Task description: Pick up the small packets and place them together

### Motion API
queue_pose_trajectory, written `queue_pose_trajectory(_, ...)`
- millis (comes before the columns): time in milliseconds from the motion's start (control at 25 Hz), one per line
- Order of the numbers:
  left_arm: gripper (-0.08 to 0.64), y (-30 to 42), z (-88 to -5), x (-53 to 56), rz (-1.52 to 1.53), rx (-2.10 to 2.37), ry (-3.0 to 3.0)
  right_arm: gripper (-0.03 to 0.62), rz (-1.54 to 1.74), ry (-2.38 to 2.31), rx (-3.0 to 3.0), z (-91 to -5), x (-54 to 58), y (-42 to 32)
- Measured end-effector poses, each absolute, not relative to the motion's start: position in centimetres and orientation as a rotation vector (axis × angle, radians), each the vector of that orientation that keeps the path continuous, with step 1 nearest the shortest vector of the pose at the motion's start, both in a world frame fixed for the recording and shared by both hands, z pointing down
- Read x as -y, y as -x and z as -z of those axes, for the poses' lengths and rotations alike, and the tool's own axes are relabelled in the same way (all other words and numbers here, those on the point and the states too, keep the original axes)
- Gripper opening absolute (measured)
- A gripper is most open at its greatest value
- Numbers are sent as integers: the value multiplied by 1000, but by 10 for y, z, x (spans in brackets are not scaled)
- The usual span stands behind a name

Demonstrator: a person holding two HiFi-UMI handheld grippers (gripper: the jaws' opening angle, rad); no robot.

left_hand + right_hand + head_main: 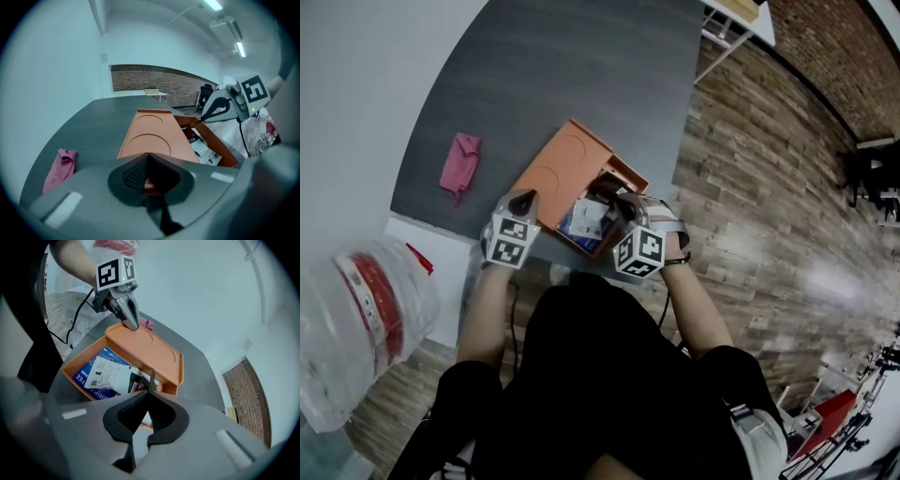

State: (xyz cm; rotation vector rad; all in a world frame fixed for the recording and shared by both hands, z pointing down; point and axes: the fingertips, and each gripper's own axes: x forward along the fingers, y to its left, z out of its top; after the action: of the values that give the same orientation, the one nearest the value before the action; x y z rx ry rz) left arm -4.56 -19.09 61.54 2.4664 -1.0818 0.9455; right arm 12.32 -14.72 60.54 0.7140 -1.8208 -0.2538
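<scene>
An orange box (553,169) lies on the dark grey table, its lid (157,350) with two round recesses beside an open compartment. Blue and white packets (105,373) lie in that compartment (586,220). My right gripper (150,391) is over the compartment, shut on the thin edge of a small dark packet (151,379) that sticks up past the tips. In the head view it is at the box's near right side (614,195). My left gripper (132,324) is shut, its tips resting on the lid's near corner (525,200).
A pink cloth (461,164) lies on the table left of the box. The table's near edge (441,225) runs just under both grippers. A clear plastic bag (366,319) with red print sits low at the left. Wooden floor lies to the right.
</scene>
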Motion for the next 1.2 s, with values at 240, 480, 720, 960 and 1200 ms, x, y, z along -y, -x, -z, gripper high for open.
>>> queue_pose_trajectory(240,0,45,-615,194,-950,1081,-2468,2,272,-814,1854,-570,148,-130)
queue_pose_trajectory(480,0,44,-623,197,-971,1098,-2485,3,322,-886,1870,-544,162,-132)
queue_pose_trajectory(720,0,43,-598,198,-895,1147,-2513,3,394,-911,1904,-520,181,-119)
queue_pose_trajectory(960,0,48,-573,196,-735,1178,-2534,3,464,-899,1938,-510,207,-100)
queue_pose_trajectory(1200,0,49,-549,183,-553,1190,-2560,3,500,-869,1953,-517,226,-80)
